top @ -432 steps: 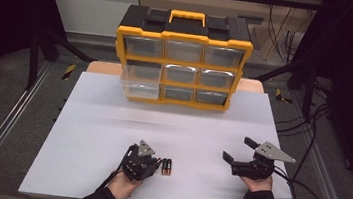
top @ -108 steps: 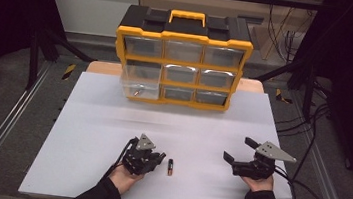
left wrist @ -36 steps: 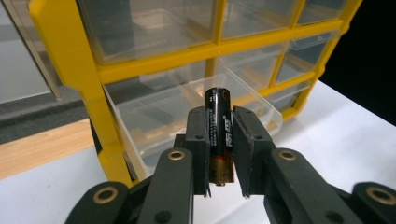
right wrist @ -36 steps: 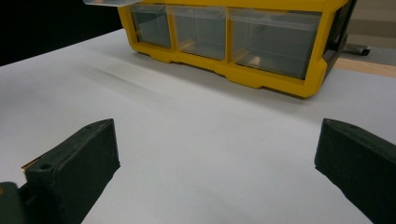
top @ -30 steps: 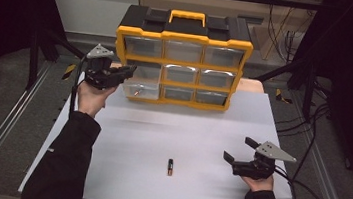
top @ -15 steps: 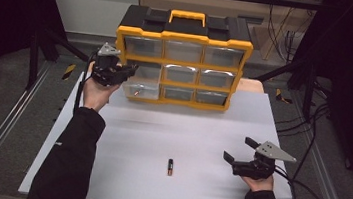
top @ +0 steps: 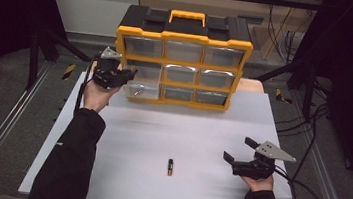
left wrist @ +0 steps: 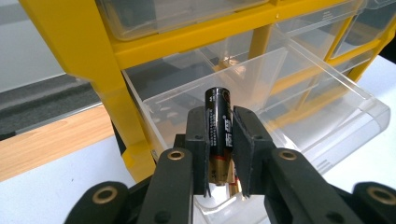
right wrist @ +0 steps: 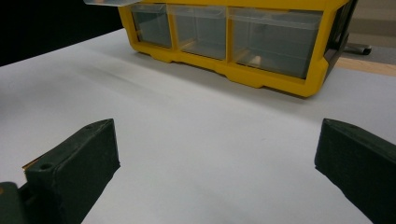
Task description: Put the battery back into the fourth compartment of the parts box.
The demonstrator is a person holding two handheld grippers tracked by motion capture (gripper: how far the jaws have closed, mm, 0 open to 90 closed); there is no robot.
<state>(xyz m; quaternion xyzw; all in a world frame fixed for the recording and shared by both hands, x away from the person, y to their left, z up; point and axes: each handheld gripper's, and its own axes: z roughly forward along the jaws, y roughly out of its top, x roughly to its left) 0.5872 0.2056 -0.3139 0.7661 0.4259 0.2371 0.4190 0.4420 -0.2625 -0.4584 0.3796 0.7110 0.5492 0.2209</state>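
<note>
My left gripper (top: 126, 75) is shut on a black battery (left wrist: 219, 122) with a copper end, held upright between its pads (left wrist: 246, 144). It hovers at the left edge of the pulled-out clear drawer (top: 141, 89) of the yellow organizer (top: 183, 60), just over the drawer's (left wrist: 299, 121) open top. A second battery (top: 170, 166) lies on the white table near the front. My right gripper (top: 237, 154) rests open at the front right, nothing between its jaws; its own view (right wrist: 215, 154) looks across bare table toward the organizer (right wrist: 233, 42).
The organizer has a black lid and yellow handle (top: 187, 16) and several closed clear drawers. Something small and reddish (top: 136, 93) lies inside the open drawer. Cables (top: 311, 140) trail off the table's right side. A wooden strip (left wrist: 51, 144) borders the table behind the organizer.
My left gripper has come down and slightly right with the battery, closer over the open drawer. The right gripper and the loose battery have stayed put.
</note>
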